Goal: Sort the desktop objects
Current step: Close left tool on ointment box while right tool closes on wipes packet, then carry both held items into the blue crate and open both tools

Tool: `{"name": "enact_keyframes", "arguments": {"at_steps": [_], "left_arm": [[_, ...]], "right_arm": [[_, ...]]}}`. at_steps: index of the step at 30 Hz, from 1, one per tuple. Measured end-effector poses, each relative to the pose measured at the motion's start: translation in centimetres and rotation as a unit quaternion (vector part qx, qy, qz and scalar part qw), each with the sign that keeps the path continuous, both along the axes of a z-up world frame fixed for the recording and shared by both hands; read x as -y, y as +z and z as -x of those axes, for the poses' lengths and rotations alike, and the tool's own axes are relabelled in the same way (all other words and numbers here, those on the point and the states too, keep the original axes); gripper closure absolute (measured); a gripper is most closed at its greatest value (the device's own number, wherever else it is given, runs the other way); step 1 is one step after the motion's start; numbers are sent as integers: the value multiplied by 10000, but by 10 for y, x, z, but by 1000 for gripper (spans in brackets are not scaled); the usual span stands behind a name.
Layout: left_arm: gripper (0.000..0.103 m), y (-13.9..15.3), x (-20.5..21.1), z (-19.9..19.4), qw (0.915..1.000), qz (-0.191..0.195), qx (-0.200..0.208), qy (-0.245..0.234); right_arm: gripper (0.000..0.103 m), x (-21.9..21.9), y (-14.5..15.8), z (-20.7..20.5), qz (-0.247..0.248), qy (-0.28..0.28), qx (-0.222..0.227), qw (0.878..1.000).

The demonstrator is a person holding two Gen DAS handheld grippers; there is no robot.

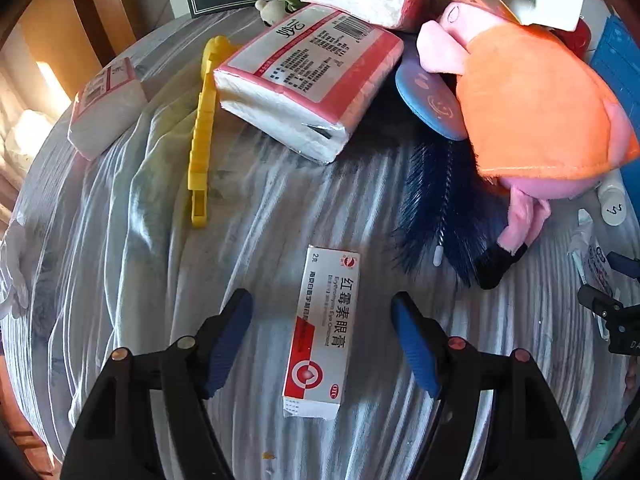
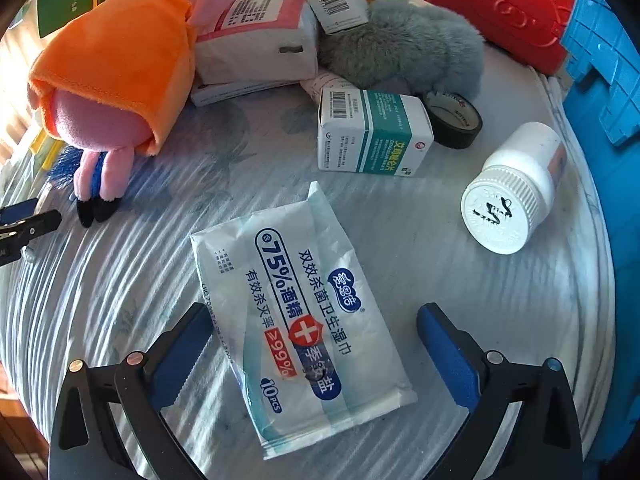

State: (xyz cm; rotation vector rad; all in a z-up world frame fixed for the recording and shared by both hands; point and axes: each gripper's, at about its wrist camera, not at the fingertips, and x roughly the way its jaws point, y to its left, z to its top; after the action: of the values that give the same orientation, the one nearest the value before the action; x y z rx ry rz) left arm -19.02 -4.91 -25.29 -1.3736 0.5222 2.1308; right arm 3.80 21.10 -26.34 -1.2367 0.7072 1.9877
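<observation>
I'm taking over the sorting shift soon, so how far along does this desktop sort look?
Barely started. Nothing visibly looks sorted: the pink plush toy in an orange dress, pink tissue pack and grey furry toy lie heaped together. In hand: nothing; the left gripper stands open around the red-and-white ointment box, the right gripper open around the wet-wipes pouch. Everything remains.

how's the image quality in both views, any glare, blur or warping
Left wrist: strong fisheye bend with dark corners, blown-out sunlight at the left edge, ointment box sharp. Right wrist: same bend, striped cloth smeared at lower left, mild sheen on the wipes pack, print still readable.
</observation>
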Motion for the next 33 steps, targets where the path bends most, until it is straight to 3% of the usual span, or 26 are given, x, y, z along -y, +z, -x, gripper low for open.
{"name": "enact_keyframes", "arguments": {"at_steps": [2, 6, 7, 8, 11, 14, 21, 22, 23, 24, 33], "left_arm": [[48, 2, -1, -3, 10000, -2, 15, -26], [62, 5, -1, -13, 9998, -35, 1, -181], [70, 5, 0, -16, 9998, -47, 16, -180], [77, 4, 0, -19, 9998, -47, 61, -175], [77, 2, 5, -30, 9995, -69, 184, -241], [77, 10, 8, -48, 9996, -48, 71, -286], [77, 76, 21, -99, 9957, -520, -557, -531], [77, 84, 20, -72, 9946, -606, -605, -584], [77, 95, 19, -71, 9932, -699, -662, -657], [77, 110, 11, -66, 9908, -833, -737, -775], [77, 200, -6, -118, 9562, -1762, -1397, -1872]], "right_arm": [[7, 4, 13, 5, 149, -19, 105, 9998], [11, 9, 21, 6, 41, -44, -73, 10000], [17, 10, 19, 7, 96, -16, -3, 10000], [31, 11, 18, 7, 49, -36, 28, 10000], [44, 19, 28, 4, -27, -20, -13, 10000], [46, 26, 37, -7, 41, -108, -255, 9996], [46, 53, 84, -36, -175, -136, -811, 9965], [46, 59, 85, -35, -237, -136, -868, 9958], [46, 65, 97, -36, -320, -150, -950, 9949], [46, 80, 90, 7, -387, -173, -1018, 9939], [46, 93, 207, -12, -1553, -711, -1618, 9719]]}}
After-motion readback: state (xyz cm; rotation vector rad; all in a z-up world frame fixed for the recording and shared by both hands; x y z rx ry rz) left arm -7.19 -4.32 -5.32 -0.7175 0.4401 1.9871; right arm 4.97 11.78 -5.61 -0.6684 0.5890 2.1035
